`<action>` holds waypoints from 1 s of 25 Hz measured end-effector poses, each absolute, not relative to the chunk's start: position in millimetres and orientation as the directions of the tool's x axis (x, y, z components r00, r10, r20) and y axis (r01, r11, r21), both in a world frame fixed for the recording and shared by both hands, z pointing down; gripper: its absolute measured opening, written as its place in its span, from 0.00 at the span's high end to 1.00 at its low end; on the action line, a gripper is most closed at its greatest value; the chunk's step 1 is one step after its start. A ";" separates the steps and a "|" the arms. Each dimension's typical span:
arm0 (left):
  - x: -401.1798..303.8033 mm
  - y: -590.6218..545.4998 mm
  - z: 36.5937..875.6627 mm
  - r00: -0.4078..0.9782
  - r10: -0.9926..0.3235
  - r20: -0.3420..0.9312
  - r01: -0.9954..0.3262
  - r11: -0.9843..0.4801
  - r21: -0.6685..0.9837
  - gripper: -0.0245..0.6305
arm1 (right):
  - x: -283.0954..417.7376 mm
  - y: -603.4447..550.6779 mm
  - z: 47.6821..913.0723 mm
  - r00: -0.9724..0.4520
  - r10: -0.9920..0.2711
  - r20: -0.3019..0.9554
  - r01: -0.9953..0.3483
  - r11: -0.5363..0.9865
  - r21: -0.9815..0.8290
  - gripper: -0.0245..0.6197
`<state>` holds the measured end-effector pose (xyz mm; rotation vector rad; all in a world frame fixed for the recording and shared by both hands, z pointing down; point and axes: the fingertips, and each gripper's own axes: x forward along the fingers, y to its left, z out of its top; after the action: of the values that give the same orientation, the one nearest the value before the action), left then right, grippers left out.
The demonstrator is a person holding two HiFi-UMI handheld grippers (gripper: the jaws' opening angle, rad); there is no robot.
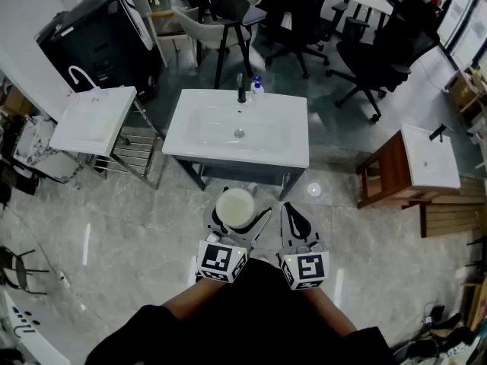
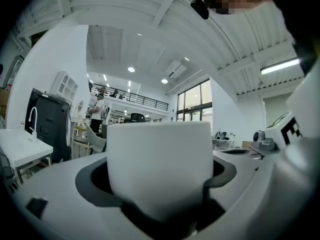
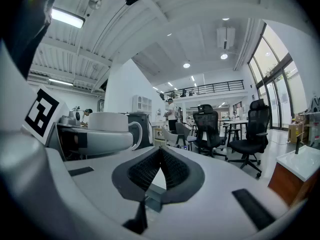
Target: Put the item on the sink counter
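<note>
— Overhead, what is listed?
— One white mug (image 1: 235, 206), clamped in the left tool (image 1: 237, 219) over the floor, just short of the sink surface (image 1: 289, 152). The right tool (image 1: 295, 217) is pinched together and empty.
— Left gripper view?
— Mug wedged between wide-set pads.
— Right gripper view?
— Pads meeting, nothing between them. Mug off to the left, handle showing.

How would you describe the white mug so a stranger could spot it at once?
Find the large white sink counter in the room's middle. Just short of its near edge, the left tongs grip a white mug. It is the only thing held: the right tongs beside it are shut, empty.
</note>
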<state>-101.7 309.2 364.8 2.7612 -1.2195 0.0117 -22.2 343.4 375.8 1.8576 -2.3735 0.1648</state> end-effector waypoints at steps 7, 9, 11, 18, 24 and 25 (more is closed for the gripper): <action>-86.0 331.2 368.0 0.691 -0.719 0.077 -0.723 -0.685 0.088 0.26 | 0.2 361.3 376.6 -0.218 -0.967 0.134 -0.976 0.214 -0.045 0.91; -85.1 336.8 369.8 0.691 -0.717 0.089 -0.722 -0.688 0.067 0.26 | 8.4 364.4 376.2 -0.189 -0.974 0.125 -0.982 0.184 -0.051 0.91; -87.0 345.9 375.0 0.692 -0.713 0.110 -0.720 -0.691 0.052 0.26 | 16.0 370.5 376.1 -0.167 -0.978 0.122 -0.985 0.162 -0.056 0.91; -76.5 346.4 383.4 0.712 -0.692 0.120 -0.701 -0.711 0.054 0.26 | 60.1 376.2 382.1 -0.074 -0.993 0.089 -0.993 0.065 -0.098 0.91; -55.8 327.3 389.2 0.736 -0.669 0.108 -0.677 -0.732 0.075 0.26 | 76.7 378.0 393.5 -0.035 -0.995 0.098 -0.991 0.022 -0.135 0.91; -51.3 322.1 389.3 0.739 -0.665 0.106 -0.673 -0.736 0.075 0.26 | 77.6 376.1 394.8 -0.039 -0.994 0.102 -0.991 0.025 -0.129 0.91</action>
<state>-51.3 322.1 389.3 2.8282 -1.0908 0.1097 77.6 376.1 394.8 2.1893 -2.2610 0.2593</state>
